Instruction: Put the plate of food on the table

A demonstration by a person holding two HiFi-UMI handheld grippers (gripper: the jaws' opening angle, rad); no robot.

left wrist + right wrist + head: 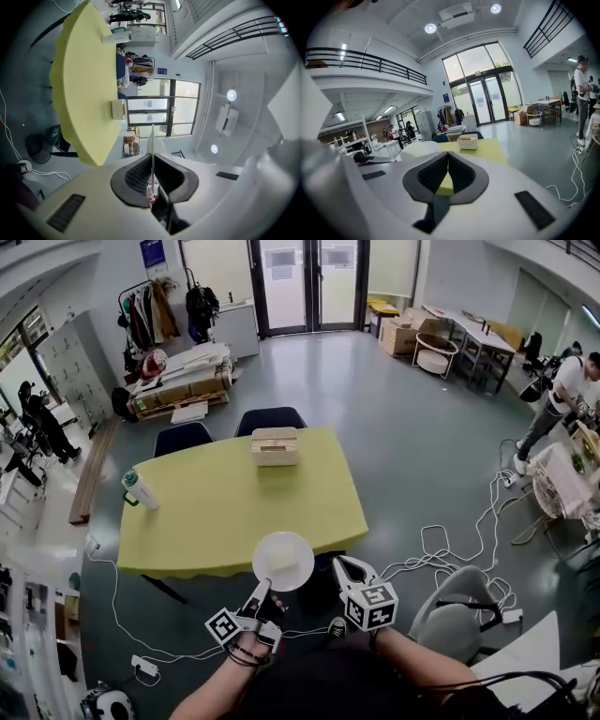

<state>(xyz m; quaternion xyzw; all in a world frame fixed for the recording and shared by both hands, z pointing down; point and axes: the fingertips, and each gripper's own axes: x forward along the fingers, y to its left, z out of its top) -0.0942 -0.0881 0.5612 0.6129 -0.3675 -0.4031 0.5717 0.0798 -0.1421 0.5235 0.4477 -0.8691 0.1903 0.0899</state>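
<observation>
A round white plate (283, 561) hangs over the near edge of the yellow table (216, 512); what lies on it is too pale to make out. My left gripper (262, 591) is shut on the plate's near rim. In the left gripper view the plate (152, 140) shows edge-on, pinched between the black pads at my left gripper (153, 158). My right gripper (345, 565) sits just right of the plate, shut with nothing in it. In the right gripper view its tips (447, 153) meet, and the plate (417, 150) shows to the left.
A pale box (275, 446) stands at the table's far side and a bottle (139, 489) at its left end. Two dark chairs (269, 418) are behind the table. White cables (450, 554) and a grey chair (450, 620) lie to my right. A person (562, 399) stands far right.
</observation>
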